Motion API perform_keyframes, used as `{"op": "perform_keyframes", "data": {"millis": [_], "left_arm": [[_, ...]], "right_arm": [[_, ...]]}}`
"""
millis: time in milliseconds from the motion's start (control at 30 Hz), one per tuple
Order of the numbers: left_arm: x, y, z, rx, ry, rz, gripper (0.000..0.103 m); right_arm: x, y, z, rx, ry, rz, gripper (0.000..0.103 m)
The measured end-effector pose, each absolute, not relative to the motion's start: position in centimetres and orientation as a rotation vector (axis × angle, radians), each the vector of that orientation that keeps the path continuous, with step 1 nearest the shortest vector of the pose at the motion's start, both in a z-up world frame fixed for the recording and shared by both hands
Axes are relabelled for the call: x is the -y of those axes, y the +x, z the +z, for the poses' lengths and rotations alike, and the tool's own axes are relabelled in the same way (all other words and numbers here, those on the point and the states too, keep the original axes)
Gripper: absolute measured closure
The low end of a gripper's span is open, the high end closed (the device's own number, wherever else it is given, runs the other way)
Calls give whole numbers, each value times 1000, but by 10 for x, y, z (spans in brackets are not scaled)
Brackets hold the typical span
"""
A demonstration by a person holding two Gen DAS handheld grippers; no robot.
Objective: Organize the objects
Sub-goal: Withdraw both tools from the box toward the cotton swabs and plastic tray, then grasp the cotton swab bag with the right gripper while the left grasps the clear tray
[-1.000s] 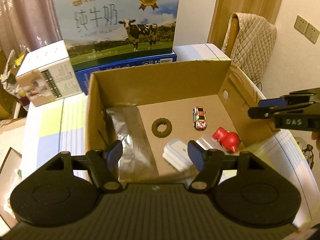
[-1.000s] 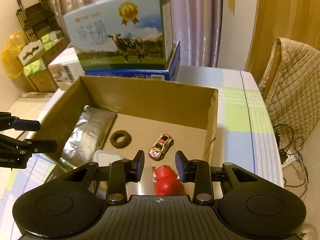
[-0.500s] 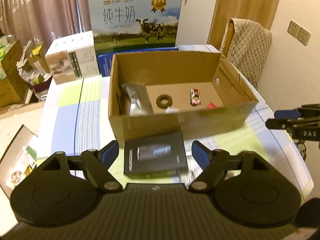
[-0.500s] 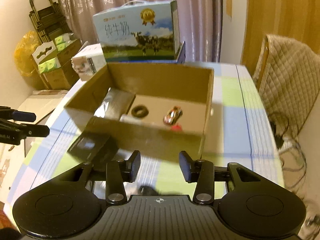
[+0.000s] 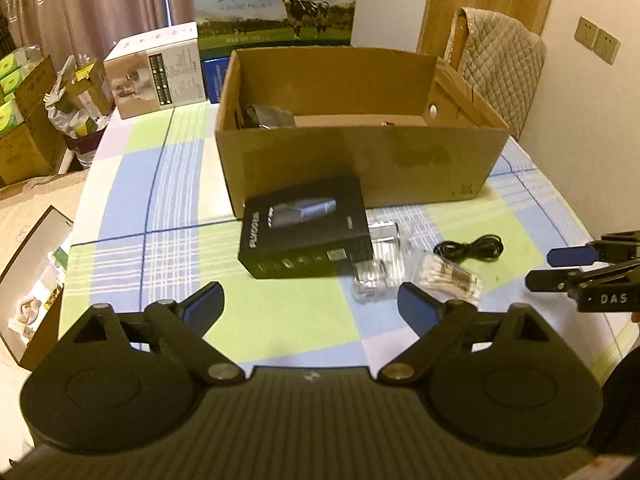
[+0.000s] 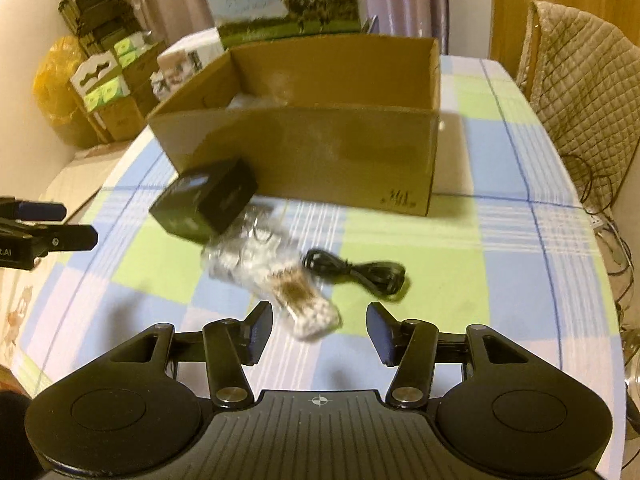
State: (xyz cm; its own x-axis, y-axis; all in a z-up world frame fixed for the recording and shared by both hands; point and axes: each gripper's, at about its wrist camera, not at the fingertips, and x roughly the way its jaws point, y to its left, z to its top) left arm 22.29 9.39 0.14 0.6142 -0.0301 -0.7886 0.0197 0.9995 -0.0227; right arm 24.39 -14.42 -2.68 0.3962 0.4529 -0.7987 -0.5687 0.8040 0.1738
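Note:
An open cardboard box [image 5: 360,160] [image 6: 320,160] stands on the checked table, a silver pouch [image 5: 266,116] just showing inside. In front of it lie a black product box [image 5: 306,228] [image 6: 204,204], clear plastic packets [image 5: 376,276] [image 6: 244,256], a bag of cotton swabs [image 5: 448,276] [image 6: 304,300] and a coiled black cable [image 5: 472,248] [image 6: 360,274]. My left gripper [image 5: 310,306] is open and empty, above the table short of the black box. My right gripper [image 6: 318,332] is open and empty, with the swab bag just ahead of its fingers.
A milk carton case [image 5: 276,0] and a white box [image 5: 156,72] stand behind the cardboard box. A quilted chair [image 5: 500,64] is at the back right. Boxes and clutter [image 5: 28,120] sit off the table's left edge. The table's right edge [image 6: 612,280] is near.
Both grippers have pulled back from over the cardboard box toward the table's near side. The black box, packets, swabs and cable came into view. The right jaws have opened wider.

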Motion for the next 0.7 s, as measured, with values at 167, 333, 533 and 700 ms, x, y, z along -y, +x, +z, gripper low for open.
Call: {"op": "perform_keyframes", "data": {"millis": [167,333,533,700], "left_arm": [[-84,225,-16,-911,26,-20,6],[-83,232,-38,-928,-10,-27,4],[-82,241,-62,-961,-31,-35,4],[-82,248,-74,-979,-33,-43,4]], "right_arm": [[138,245,-45,-984,-137,672,53],[124,252,-63,-996,-193,705,53],[106,264,-81,-986,-276,758,52],[89,274,-99,-969,-405,829,51]]}}
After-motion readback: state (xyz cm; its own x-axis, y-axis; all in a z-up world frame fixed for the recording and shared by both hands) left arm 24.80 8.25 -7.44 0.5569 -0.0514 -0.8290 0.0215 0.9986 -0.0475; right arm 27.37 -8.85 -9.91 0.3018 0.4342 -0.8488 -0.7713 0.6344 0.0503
